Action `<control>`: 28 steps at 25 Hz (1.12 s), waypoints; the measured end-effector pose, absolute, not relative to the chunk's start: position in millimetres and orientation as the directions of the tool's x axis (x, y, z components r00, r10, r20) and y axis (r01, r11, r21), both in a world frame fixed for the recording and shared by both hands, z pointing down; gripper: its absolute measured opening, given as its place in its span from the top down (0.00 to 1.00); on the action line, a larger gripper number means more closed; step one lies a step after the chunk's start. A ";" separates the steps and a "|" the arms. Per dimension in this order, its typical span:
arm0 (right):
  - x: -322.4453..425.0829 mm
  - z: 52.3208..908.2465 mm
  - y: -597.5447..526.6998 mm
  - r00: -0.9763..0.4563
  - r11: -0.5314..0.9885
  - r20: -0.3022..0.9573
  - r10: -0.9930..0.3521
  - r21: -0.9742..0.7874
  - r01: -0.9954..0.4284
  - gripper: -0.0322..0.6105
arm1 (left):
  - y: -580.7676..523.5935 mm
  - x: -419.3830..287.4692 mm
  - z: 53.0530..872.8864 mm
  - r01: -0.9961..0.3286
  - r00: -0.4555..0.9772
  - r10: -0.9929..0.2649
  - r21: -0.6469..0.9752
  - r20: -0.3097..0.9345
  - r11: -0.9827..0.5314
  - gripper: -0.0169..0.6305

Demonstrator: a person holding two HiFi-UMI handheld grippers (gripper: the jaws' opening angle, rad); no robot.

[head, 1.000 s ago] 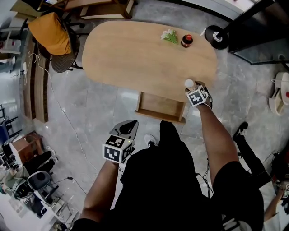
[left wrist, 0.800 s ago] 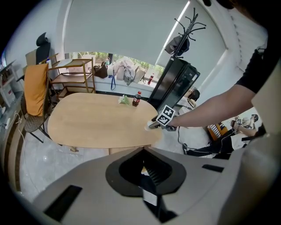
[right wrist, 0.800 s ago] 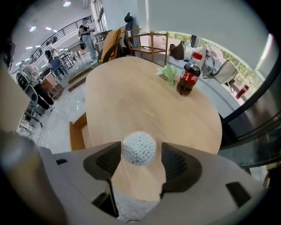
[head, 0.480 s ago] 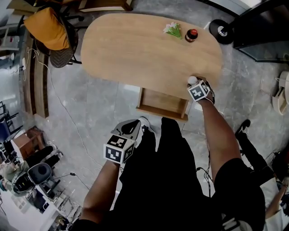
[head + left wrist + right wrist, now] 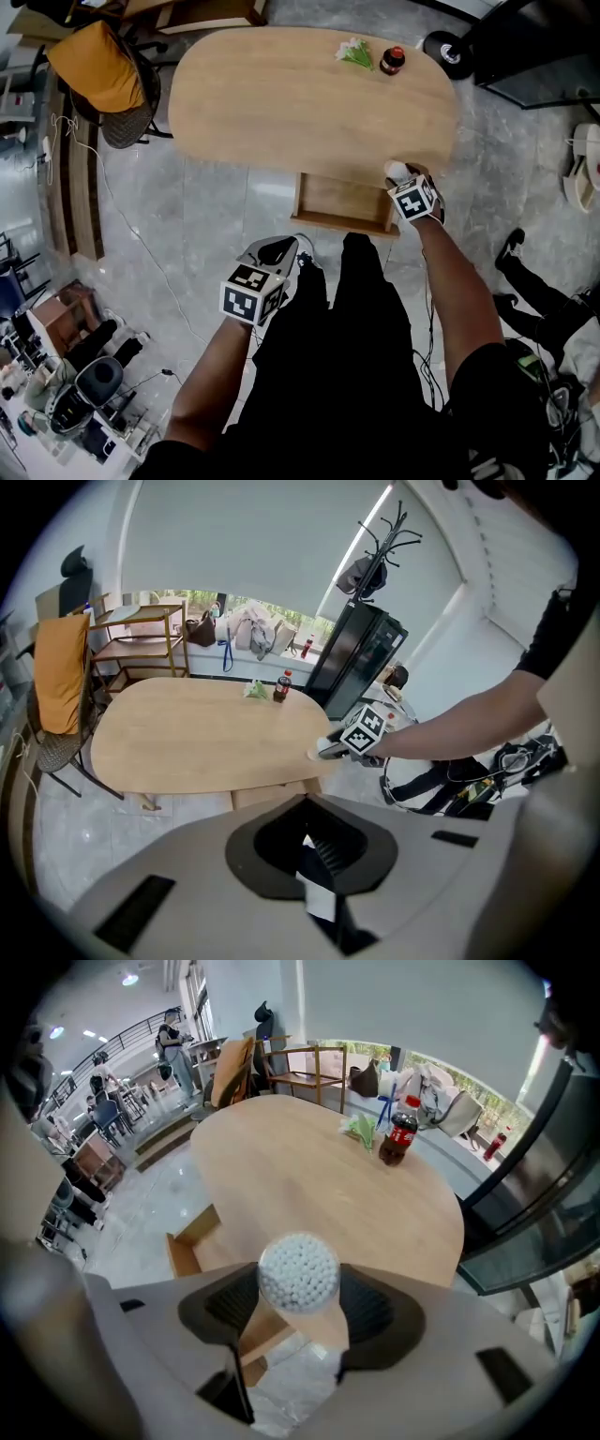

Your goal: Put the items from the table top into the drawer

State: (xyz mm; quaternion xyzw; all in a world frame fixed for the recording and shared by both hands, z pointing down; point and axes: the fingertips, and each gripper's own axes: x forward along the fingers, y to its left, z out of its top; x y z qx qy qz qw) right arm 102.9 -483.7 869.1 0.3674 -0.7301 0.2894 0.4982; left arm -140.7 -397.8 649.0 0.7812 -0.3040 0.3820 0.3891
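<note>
My right gripper [image 5: 401, 178] is shut on a round clear jar of white cotton swabs [image 5: 395, 170], held at the oval wooden table's [image 5: 281, 103] near edge, just above the right end of the open drawer [image 5: 345, 203]. In the right gripper view the jar [image 5: 298, 1274] fills the gap between both jaws. A cola bottle [image 5: 391, 60] and a small bunch of green and white flowers [image 5: 354, 52] stand at the table's far side. My left gripper [image 5: 277, 250] hangs low over the floor, well short of the table, shut with nothing in it.
A chair draped with an orange cloth [image 5: 98, 70] stands left of the table. A black round base [image 5: 442, 52] and a dark cabinet [image 5: 534, 47] sit at the far right. Someone's legs and shoes [image 5: 525, 281] are on the floor to the right.
The right gripper still holds the jar at the table's near edge by the drawer; it has shifted only slightly. The left gripper stays low. The head view has drifted a little.
</note>
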 end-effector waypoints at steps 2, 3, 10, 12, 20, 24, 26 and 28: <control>85.8 866.4 -457.1 -0.254 0.565 0.936 -0.242 -0.077 -0.821 0.54 | -391.8 -145.8 652.5 -0.756 0.533 -0.163 0.380 0.830 -0.533 0.97; 75.7 868.3 -443.4 -0.263 0.567 0.936 -0.235 -0.088 -0.819 0.54 | -389.4 -149.3 654.8 -0.750 0.537 -0.161 0.382 0.828 -0.540 0.97; 10.2 916.5 -374.3 -0.298 0.595 0.944 -0.145 -0.157 -0.788 0.54 | -359.9 -175.2 672.2 -0.760 0.540 -0.148 0.405 0.828 -0.508 0.97; -2.3 936.3 -371.8 -0.301 0.613 0.945 -0.125 -0.165 -0.773 0.54 | -351.4 -179.9 676.2 -0.769 0.532 -0.149 0.402 0.833 -0.497 0.97; -41.8 1013.9 -387.4 -0.249 0.738 0.963 -0.104 -0.093 -0.668 0.54 | -326.0 -216.4 685.3 -0.819 0.490 -0.186 0.377 0.851 -0.432 0.97; -54.3 1034.5 -391.5 -0.229 0.794 0.968 -0.104 -0.058 -0.605 0.54 | -322.8 -228.2 689.4 -0.842 0.473 -0.204 0.372 0.857 -0.390 0.97; -54.4 1045.3 -391.3 -0.213 0.804 0.972 -0.097 -0.050 -0.592 0.54 | -321.2 -231.7 693.7 -0.851 0.474 -0.209 0.384 0.856 -0.357 0.97; -54.3 1050.7 -390.7 -0.202 0.805 0.976 -0.083 -0.054 -0.591 0.54 | -321.2 -235.0 695.2 -0.857 0.477 -0.215 0.395 0.852 -0.332 0.97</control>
